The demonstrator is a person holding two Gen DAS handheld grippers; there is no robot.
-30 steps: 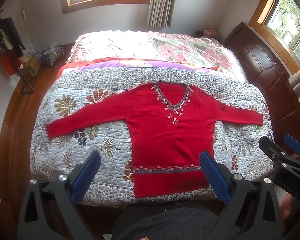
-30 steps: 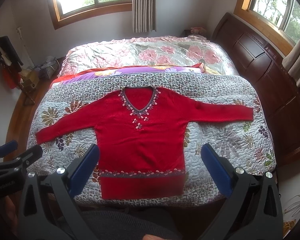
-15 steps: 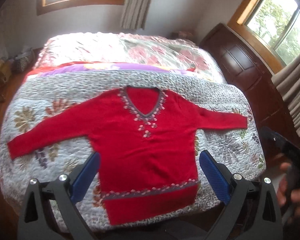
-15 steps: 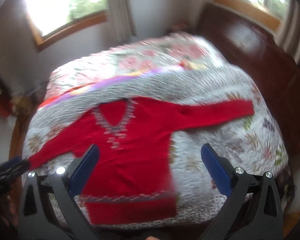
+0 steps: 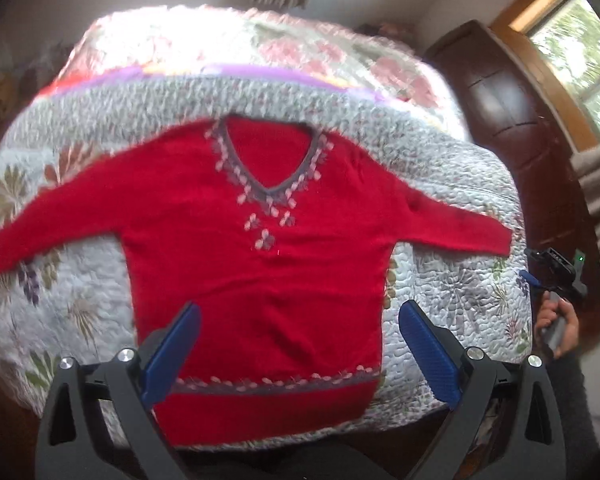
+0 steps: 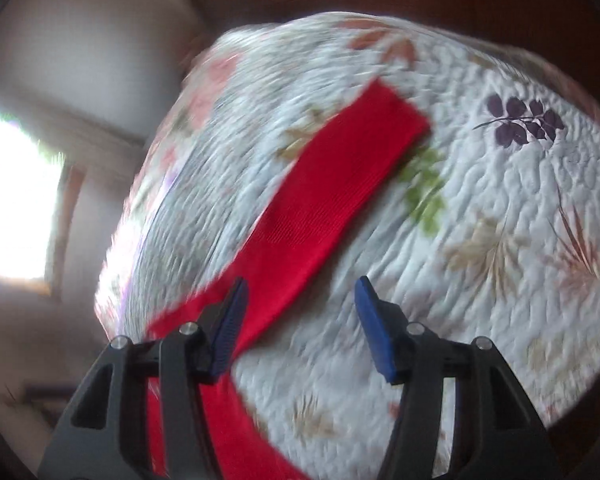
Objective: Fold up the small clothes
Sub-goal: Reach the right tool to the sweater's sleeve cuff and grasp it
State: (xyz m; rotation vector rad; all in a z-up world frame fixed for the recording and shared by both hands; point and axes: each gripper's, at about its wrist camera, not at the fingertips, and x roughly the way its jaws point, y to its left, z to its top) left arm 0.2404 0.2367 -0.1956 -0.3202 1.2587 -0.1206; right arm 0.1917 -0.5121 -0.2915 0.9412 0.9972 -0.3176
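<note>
A red V-neck sweater [image 5: 256, 248] with grey beaded trim lies flat on the quilted bedspread [image 5: 456, 300], both sleeves spread out. My left gripper [image 5: 300, 348] hovers open above the sweater's lower body, nothing between its blue pads. In the right wrist view the sweater's right sleeve [image 6: 324, 200] runs diagonally across the quilt [image 6: 480, 240], cuff at the upper right. My right gripper [image 6: 300, 316] is open, close above the sleeve, with its left pad over the red cloth. The right gripper [image 5: 540, 280] also shows at the bed's right edge in the left wrist view.
A dark wooden headboard [image 5: 512, 128] stands to the right of the bed. A floral pink cover [image 5: 300, 52] lies across the far half. A person's hand [image 5: 556, 324] holds the right gripper's handle. Windows let in bright light [image 6: 8, 200].
Both grippers have moved in toward the bed. The right one swung right and dropped low over the right sleeve. The left one came closer over the sweater's body. Both stay open.
</note>
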